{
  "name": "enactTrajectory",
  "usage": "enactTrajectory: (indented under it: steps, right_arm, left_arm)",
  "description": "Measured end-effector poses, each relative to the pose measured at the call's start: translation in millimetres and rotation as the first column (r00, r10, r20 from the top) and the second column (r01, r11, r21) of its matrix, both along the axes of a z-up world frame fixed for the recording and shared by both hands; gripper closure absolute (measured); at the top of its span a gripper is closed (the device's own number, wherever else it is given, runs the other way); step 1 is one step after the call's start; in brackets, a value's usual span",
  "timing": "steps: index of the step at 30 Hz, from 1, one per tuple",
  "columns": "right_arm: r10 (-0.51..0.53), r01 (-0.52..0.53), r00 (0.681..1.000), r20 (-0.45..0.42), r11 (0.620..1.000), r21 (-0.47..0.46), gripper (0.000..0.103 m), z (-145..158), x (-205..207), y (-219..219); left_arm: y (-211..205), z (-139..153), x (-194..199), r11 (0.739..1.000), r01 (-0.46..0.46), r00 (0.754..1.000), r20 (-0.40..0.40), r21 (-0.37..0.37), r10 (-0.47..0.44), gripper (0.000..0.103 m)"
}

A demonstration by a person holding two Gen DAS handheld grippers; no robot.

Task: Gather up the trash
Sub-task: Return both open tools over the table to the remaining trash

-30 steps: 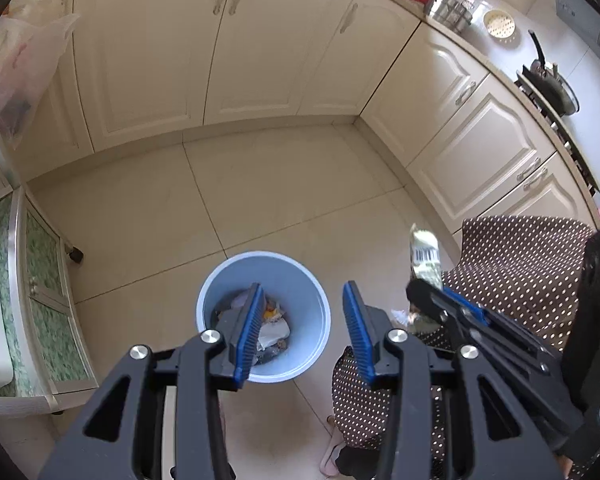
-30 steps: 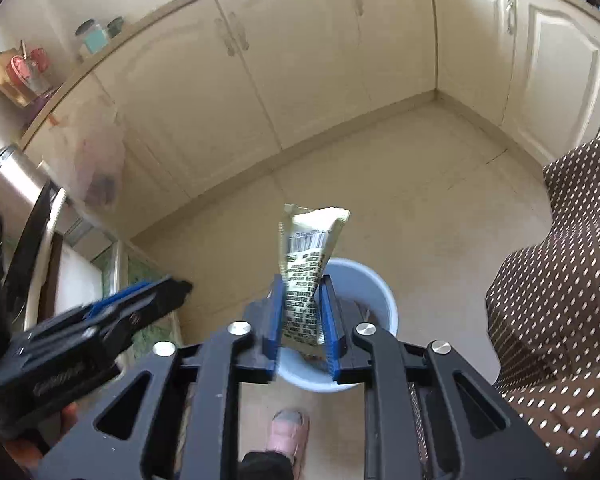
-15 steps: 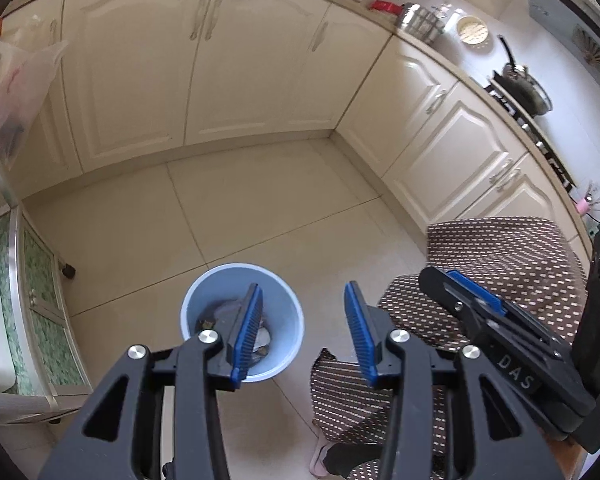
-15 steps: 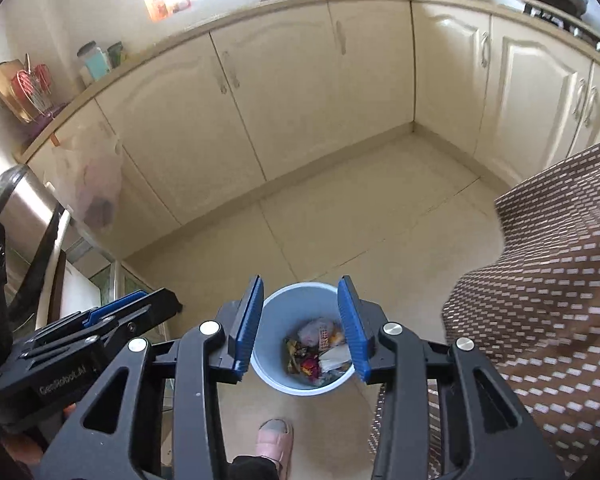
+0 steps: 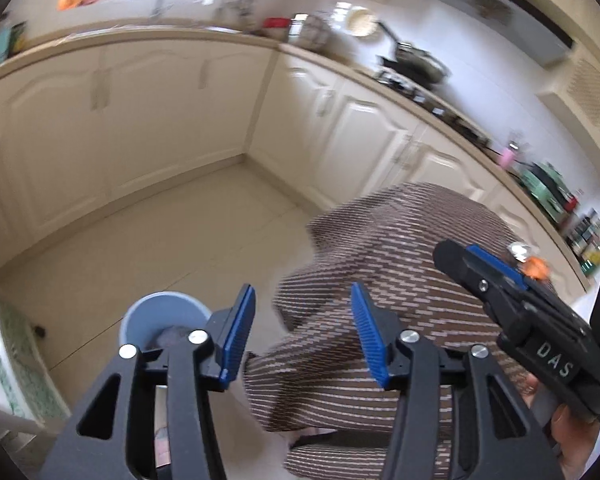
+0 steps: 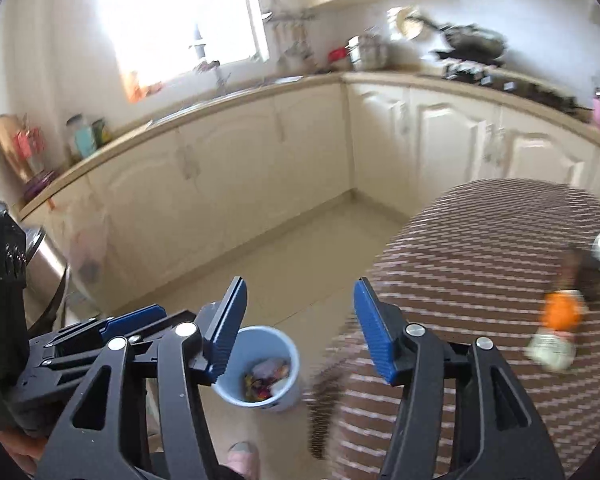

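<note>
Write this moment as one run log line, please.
left gripper: open, empty | right gripper: open, empty | blue bin: on floor, holds trash | orange-labelled item: on patterned cloth

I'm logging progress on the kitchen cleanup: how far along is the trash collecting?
Done: the blue bin on the floor already holds wrappers. In hand: nothing; the left gripper and right gripper are both open and empty. Left: an orange-labelled item lies on the dotted tablecloth, likely next.

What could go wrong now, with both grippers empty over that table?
The orange wrapper lies near the table edge; a hasty grab by the right gripper might knock it to the floor. The pictures are blurred, so aim may suffer. The bin stands close below; a swinging gripper could tip it.
</note>
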State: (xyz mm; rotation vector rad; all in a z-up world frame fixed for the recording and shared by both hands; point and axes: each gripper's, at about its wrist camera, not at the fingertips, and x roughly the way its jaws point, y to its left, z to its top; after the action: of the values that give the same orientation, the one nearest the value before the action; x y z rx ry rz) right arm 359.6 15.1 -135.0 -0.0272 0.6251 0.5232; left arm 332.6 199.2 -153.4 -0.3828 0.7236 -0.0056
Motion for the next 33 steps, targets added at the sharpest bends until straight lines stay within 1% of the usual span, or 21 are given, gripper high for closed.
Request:
enactTrajectory:
  steps: [1,4,5,8,9,12,14,16,19,24,27,33]
  right_arm:
    - [-0.019,0.019,1.0,0.011,1.0,0.004,0.046,3.8,-1.8,-10.3]
    - [-0.107,0.107,0.993,0.047,0.994,0.018,0.042,14.4,-10.1,-65.1]
    - [-0.13,0.13,0.99,0.054,0.991,0.016,0.041,14.5,-12.3,-77.4]
    - [-0.209,0.208,0.976,0.06,0.978,0.018,0.04,16.5,-15.4,-125.5]
    - [-0.233,0.232,0.971,0.06,0.972,0.021,0.04,16.8,-15.9,-139.5]
    - [-0.316,0.314,0.947,0.051,0.949,0.034,0.038,15.6,-15.9,-186.1]
    - [-0.349,0.347,0.936,0.039,0.937,0.039,0.038,12.8,-15.1,-209.3]
    - [-0.374,0.373,0.927,0.028,0.927,0.044,0.038,9.1,-14.7,-229.1]
    - [-0.396,0.395,0.918,0.012,0.917,0.052,0.037,4.8,-12.0,-249.0]
    - [-0.414,0.414,0.91,-0.02,0.909,0.051,0.035,-2.5,-6.4,-264.5]
    - [-0.411,0.413,0.911,-0.042,0.909,0.056,0.035,-6.0,-2.1,-268.9]
    - [-0.399,0.404,0.914,-0.07,0.913,0.063,0.035,-12.1,4.6,-273.8]
  left_arm:
    - [-11.5,3.7,0.6,1.0,0.019,1.0,0.005,0.008,-0.019,0.053]
    - [-51.9,13.7,4.9,0.996,0.078,0.997,0.011,0.038,-0.079,0.052]
    - [-69.2,16.5,6.9,0.993,0.106,0.994,0.011,0.044,-0.107,0.052]
    - [-104.5,16.6,12.8,0.984,0.171,0.985,-0.001,0.049,-0.171,0.052]
    - [-120.7,16.7,17.1,0.978,0.203,0.979,-0.01,0.057,-0.203,0.052]
    - [-152.6,12.7,27.6,0.962,0.26,0.966,-0.032,0.077,-0.258,0.052]
    - [-178.3,11.0,35.3,0.949,0.302,0.953,-0.049,0.093,-0.298,0.052]
    - [-194.1,8.1,42.9,0.937,0.334,0.942,-0.064,0.097,-0.329,0.052]
    - [-215.3,3.1,55.0,0.923,0.367,0.929,-0.091,0.114,-0.358,0.052]
    - [-248.4,-6.0,79.0,0.904,0.407,0.912,-0.122,0.134,-0.392,0.052]
    - [-262.6,-13.3,92.2,0.902,0.401,0.913,-0.149,0.161,-0.379,0.052]
    - [-281.1,-16.8,118.4,0.891,0.414,0.907,-0.163,0.185,-0.388,0.052]
